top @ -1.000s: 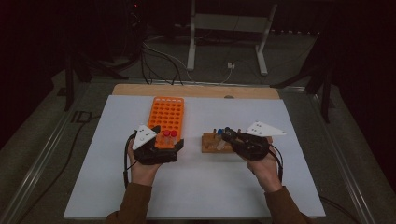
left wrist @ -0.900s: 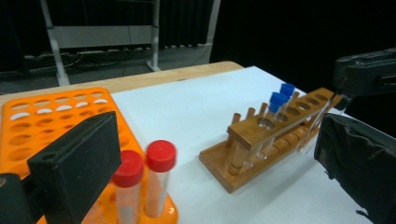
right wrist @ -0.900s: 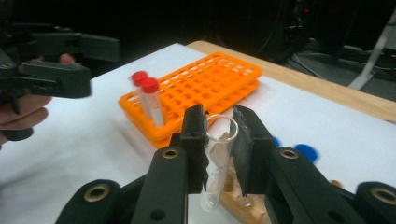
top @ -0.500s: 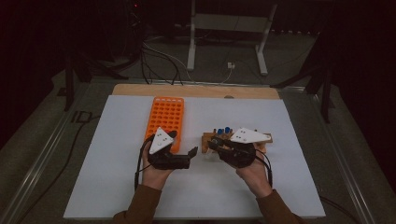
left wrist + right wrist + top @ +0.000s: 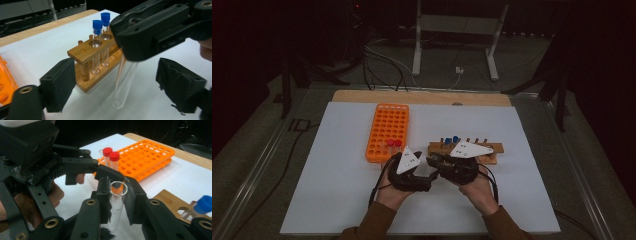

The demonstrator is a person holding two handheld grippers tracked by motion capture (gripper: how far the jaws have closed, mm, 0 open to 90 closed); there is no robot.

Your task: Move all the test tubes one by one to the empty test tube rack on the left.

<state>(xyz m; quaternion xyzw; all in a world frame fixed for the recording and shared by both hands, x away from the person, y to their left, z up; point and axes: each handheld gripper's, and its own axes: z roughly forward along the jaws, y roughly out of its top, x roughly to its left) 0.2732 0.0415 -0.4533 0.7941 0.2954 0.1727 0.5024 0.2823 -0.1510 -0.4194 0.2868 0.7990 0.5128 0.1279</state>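
Note:
A clear, uncapped test tube (image 5: 115, 205) hangs upright with my right gripper (image 5: 117, 201) shut on its upper part just below the rim. My left gripper (image 5: 120, 87) faces it, and the tube's lower half (image 5: 124, 82) hangs between the two pads without touching them. The left jaws have just been closing around it. Both grippers meet in front of the wooden rack (image 5: 492, 149), left gripper (image 5: 428, 175) beside right gripper (image 5: 435, 162). The wooden rack (image 5: 95, 53) holds two blue-capped tubes (image 5: 97, 25). An orange rack (image 5: 387, 130) carries two red-capped tubes (image 5: 391, 143).
White paper (image 5: 337, 190) covers the table, with a wooden board edge (image 5: 362, 96) behind it. The orange rack (image 5: 147, 157) sits just behind the left gripper's jaw, the wooden rack (image 5: 170, 200) close at the right. Cables and a metal stand (image 5: 452, 45) lie beyond the table.
Both hands have moved toward each other and met in front of the racks. The left gripper left the orange rack, came right, and its jaws narrowed around the tube held by the right gripper.

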